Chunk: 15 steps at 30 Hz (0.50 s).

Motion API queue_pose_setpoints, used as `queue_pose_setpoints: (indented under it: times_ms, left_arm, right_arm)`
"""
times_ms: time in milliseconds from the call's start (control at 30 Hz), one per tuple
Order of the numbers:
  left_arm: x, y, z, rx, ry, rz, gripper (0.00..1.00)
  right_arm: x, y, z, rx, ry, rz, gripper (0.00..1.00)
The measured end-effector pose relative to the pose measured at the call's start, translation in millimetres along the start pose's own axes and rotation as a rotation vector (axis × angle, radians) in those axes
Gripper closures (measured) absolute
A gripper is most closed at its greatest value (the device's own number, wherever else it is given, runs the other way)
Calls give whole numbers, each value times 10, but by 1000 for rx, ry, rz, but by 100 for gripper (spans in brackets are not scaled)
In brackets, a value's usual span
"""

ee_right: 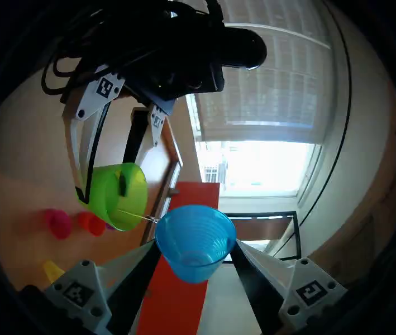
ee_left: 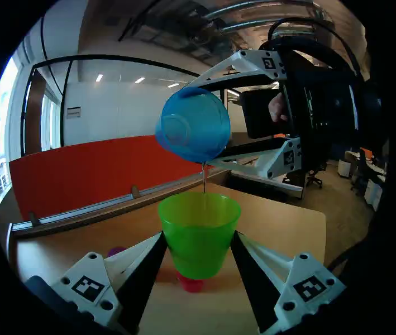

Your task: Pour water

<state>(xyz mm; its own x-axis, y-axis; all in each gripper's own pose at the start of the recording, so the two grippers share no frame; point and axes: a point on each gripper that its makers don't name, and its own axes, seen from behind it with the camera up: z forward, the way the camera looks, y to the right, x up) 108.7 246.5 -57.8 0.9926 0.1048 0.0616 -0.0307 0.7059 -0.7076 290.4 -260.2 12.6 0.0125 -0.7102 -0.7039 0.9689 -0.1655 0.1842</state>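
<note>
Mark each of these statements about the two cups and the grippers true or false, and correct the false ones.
1. The left gripper holds the green cup. True.
2. The blue cup is upright. False: it is tipped over for pouring, held in the right gripper.
3. A thin stream of water falls from the blue cup into the green cup. True.
4. The green cup is held above the blue cup. False: in the left gripper view the blue cup is higher, over the green cup's mouth.
5. The right gripper is open and empty. False: its two fingers press on the blue cup's sides.
</note>
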Motion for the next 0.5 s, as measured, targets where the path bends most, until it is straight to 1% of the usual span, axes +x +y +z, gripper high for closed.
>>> queue_pose_setpoints:
  times_ms: [300,500]
  left_arm:
    - [9,3,7,-2,1,5,20]
    - [9,-1,9,-1,1,6,20]
  right_arm:
    - [21,22,0,-2,3,-21,11]
    - [66,17,-57,-3,0,-31,11]
